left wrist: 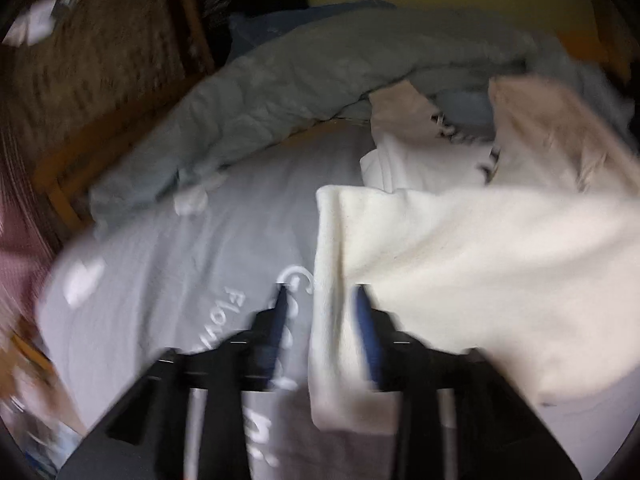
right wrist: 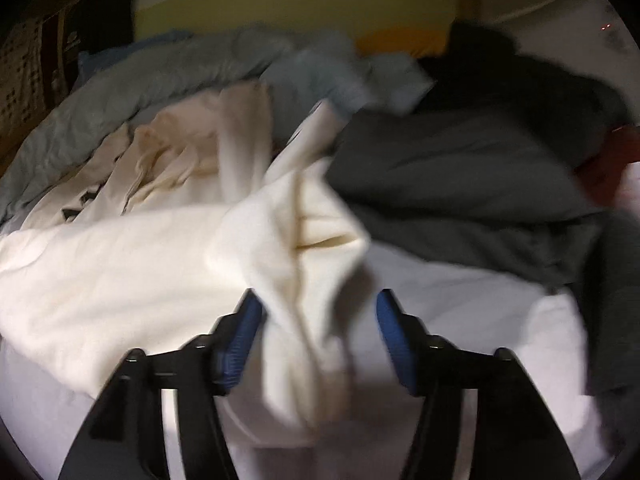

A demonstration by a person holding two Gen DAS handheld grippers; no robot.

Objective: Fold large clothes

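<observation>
A large cream garment [left wrist: 460, 260] lies across a pale grey bed sheet [left wrist: 180, 280] with white lettering. Its left edge hangs as a strip between the fingers of my left gripper [left wrist: 320, 296]. The jaws stand apart: the cloth lies against the right finger [left wrist: 366, 320] and a gap shows at the left one. In the right wrist view a bunched, twisted end of the same garment [right wrist: 120, 272] runs down between the blue pads of my right gripper [right wrist: 318, 300]. Those jaws stand wide, with clear space beside the right pad [right wrist: 394, 336]. Both views are blurred.
A grey-blue quilt [left wrist: 280, 92] is heaped along the far side of the bed. Beige and white clothes [left wrist: 540, 128] are piled behind the cream garment. A dark grey garment [right wrist: 460, 176] lies at the right. A wooden bed frame [left wrist: 120, 120] borders the left.
</observation>
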